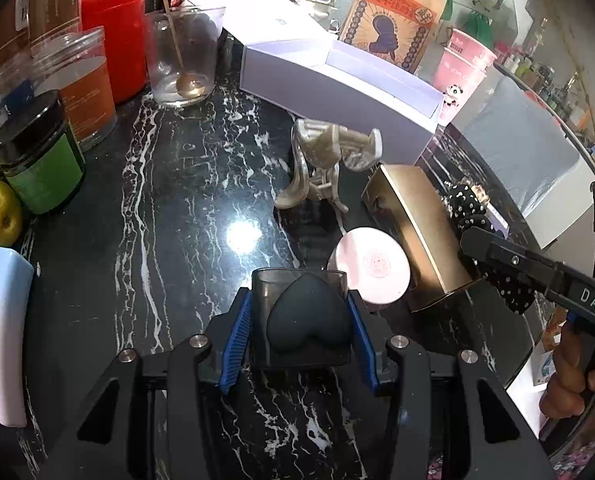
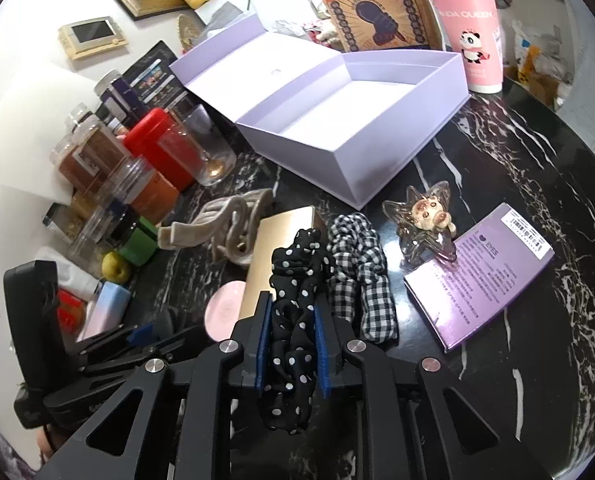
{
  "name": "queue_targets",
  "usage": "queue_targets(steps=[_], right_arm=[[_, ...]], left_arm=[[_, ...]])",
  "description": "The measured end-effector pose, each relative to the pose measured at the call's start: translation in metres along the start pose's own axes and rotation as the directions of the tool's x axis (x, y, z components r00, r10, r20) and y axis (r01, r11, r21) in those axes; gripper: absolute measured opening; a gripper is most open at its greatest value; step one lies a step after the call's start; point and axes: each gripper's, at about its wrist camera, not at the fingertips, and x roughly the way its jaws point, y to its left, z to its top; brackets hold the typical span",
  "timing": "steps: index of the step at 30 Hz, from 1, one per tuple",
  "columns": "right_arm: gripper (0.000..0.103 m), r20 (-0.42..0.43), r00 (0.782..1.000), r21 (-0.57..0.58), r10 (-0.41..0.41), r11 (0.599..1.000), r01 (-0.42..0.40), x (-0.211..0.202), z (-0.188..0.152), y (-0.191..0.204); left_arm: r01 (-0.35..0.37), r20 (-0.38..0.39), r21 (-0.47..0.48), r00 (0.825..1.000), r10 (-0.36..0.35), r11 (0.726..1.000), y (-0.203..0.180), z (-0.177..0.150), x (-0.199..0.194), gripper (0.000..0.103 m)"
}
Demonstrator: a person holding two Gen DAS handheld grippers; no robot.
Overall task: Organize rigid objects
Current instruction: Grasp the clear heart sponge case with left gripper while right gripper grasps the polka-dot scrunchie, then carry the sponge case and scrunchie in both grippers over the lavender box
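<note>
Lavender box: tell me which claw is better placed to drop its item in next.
Right, probably. The right claw holds the polka-dot scrunchie, and the open lavender box lies straight ahead. The left claw, holding the dark heart case, has the beige hair clip between.

Left tool (image 1: pixel 299 320) clamped around smoky case (image 1: pixel 299 280) — black heart-shaped sponge (image 1: pixel 307 314) inside.

Smoky case (image 1: pixel 300 316) with dark heart clamped; polka-dot scrunchie (image 2: pixel 295 328) clamped.
</note>
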Motion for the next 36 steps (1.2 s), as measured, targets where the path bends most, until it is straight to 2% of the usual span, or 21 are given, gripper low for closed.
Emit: queue_targets(steps=[11,15,26,36], right_arm=[[0.019,0.009,0.999,-0.036,0.033,0.999,-0.033,-0.010,0.002,0.007],[0.019,0.003,0.999,-0.041,0.039,0.998,-0.039,-0.014,0.004,0.009],[0.019,0.022,0.999,-0.047,0.030,0.998,-0.029,-0.031,0.011,0.009],[0.019,0.032,0.999,-0.100,0.016,0.995,-0.013,-0.041,0.019,0.015]], left_arm=[[-0.014,0.057,0.022,0.998,0.013,1.000,-0.011,0.010,-0.021,0.046],[0.000,0.090,0.018,0.996,-0.002,1.000,-0.015,0.016,-0.032,0.046],[0.028,0.144,0.080,0.989,-0.039,0.996,-0.037,0.035,-0.045,0.046],[0.071,0.163,0.119,0.983,-0.090,0.990,-0.051,0.053,-0.048,0.046]])
